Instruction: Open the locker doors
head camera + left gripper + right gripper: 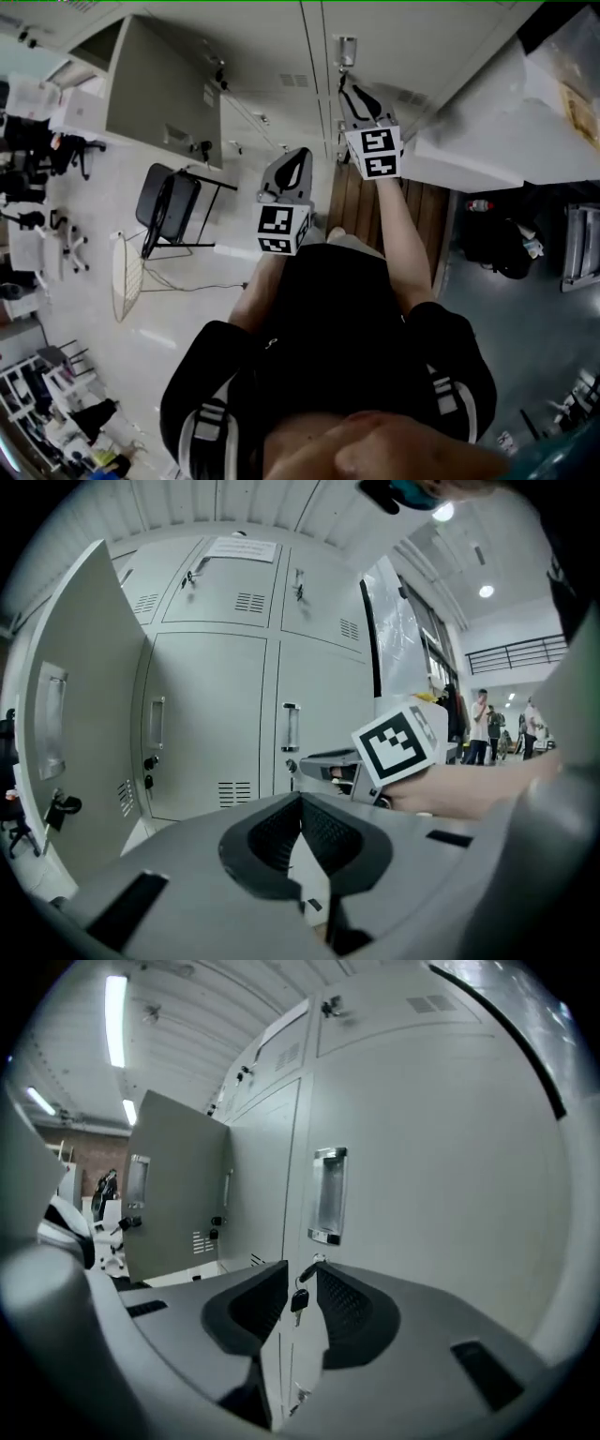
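While your right gripper [302, 1274] hangs with jaws spread before the closed locker door [441, 1194], its key [298, 1299] dangles just below the recessed handle [328, 1194], showing in the gap between the pads but unpinched, and your left gripper [300, 803] is pressed together on nothing. That door looks like thin, stiff sheet steel, likely light on its hinges, so take the small key head or hook the handle's smooth, probably slippery lip; left of the handle another door [178, 1185] already stands open.
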A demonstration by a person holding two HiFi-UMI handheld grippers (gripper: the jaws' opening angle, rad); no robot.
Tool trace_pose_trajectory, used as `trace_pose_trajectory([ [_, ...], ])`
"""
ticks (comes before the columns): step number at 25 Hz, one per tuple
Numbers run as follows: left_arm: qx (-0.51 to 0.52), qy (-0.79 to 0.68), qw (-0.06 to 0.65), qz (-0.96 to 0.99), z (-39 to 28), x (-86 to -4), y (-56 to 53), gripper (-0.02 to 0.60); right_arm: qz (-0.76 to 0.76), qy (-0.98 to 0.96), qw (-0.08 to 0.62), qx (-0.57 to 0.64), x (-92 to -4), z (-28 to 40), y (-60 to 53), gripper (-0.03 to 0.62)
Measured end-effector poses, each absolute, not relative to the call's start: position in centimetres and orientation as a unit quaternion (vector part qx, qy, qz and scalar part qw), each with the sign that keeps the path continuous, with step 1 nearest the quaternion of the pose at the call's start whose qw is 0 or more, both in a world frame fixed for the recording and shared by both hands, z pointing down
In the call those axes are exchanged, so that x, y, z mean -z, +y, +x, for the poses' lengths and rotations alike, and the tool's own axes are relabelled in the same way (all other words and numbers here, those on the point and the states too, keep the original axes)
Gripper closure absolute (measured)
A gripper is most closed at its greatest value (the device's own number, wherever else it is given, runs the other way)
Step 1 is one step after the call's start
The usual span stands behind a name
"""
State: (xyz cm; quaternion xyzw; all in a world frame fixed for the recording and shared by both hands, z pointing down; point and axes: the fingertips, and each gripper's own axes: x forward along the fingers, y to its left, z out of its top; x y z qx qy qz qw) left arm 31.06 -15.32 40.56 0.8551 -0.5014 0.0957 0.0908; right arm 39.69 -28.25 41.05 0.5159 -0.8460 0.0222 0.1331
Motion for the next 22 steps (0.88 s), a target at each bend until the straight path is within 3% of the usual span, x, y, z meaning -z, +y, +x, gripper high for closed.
trace_pose_trajectory([
  [9, -0.094, -0.498, 0.087, 0.858, 33.1, -40.7, -16.3, 0.572, 0.503, -0.852, 0.017, -0.144, -41.8, 39.6, -29.6, 0.526],
  [22, -0.085, -0.504, 0.092, 0.855, 30.9, -40.8, -16.9, 0.572, 0.519, -0.832, -0.011, -0.196, -43.2, 39.5, -31.4, 0.543],
])
